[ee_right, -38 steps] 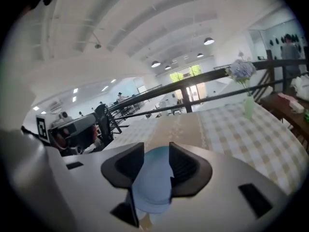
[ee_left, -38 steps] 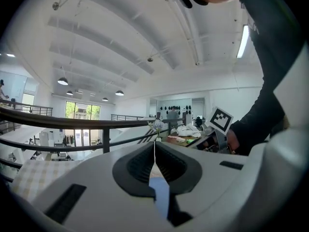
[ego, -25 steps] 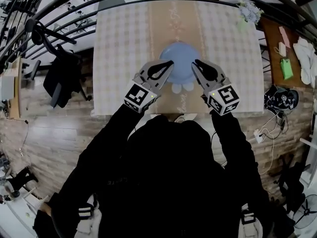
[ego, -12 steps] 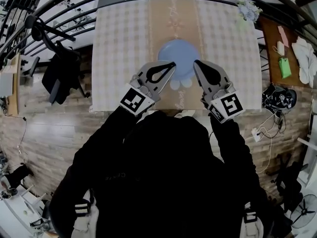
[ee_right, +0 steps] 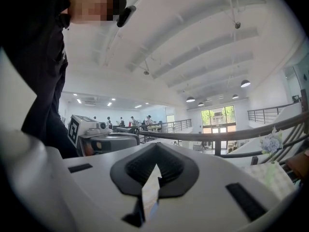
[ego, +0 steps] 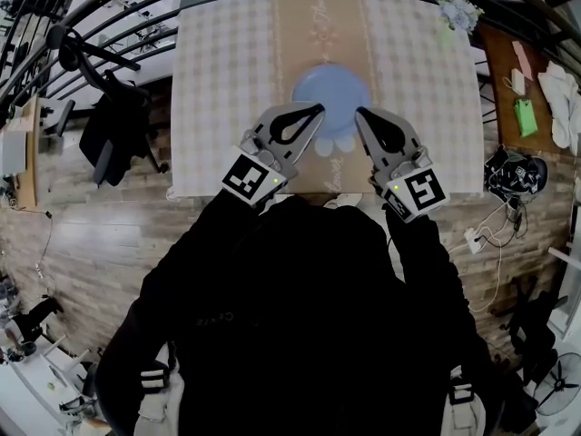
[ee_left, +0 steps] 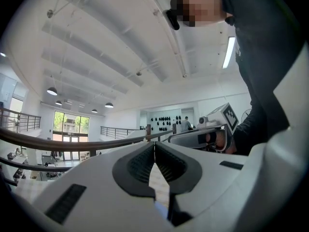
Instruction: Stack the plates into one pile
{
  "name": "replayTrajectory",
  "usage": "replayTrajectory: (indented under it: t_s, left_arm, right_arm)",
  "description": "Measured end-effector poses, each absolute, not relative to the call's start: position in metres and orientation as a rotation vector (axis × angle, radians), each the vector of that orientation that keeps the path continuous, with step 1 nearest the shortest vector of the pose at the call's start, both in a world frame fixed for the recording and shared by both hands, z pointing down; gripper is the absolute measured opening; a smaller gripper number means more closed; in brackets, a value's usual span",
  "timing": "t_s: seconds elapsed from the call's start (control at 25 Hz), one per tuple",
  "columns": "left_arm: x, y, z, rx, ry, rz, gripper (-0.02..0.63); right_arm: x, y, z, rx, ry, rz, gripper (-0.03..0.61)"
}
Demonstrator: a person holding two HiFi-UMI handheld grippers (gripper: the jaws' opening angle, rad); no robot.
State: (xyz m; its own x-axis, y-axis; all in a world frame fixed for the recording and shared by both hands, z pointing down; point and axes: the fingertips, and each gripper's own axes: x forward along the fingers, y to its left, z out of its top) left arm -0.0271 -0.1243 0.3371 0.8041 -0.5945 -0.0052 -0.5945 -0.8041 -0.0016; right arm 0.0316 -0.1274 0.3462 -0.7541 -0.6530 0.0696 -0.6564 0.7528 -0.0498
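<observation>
head view: blue plate [ego: 330, 94] sits between left gripper [ego: 317, 110] and right gripper [ego: 360, 113], each one's fingers pressed together, empty.

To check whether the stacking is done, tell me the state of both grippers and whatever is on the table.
Left gripper: shut, empty, raised off the table.
Right gripper: shut, empty, raised off the table.
Blue plate: flat on the runner, not held.
Pale shapes: at the plate's near rim, too small to identify.
</observation>
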Motion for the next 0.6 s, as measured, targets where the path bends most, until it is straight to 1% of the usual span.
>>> replayTrajectory:
  t_s: [0.6]
  left_arm:
    - [-0.0242, -0.1196, 0.3442, -2.982, 0.979, -0.009, 0.021]
  right_arm:
    - [0.0282, -0.1209, 0.3497, 1.07, -2.904, 0.134, 0.005]
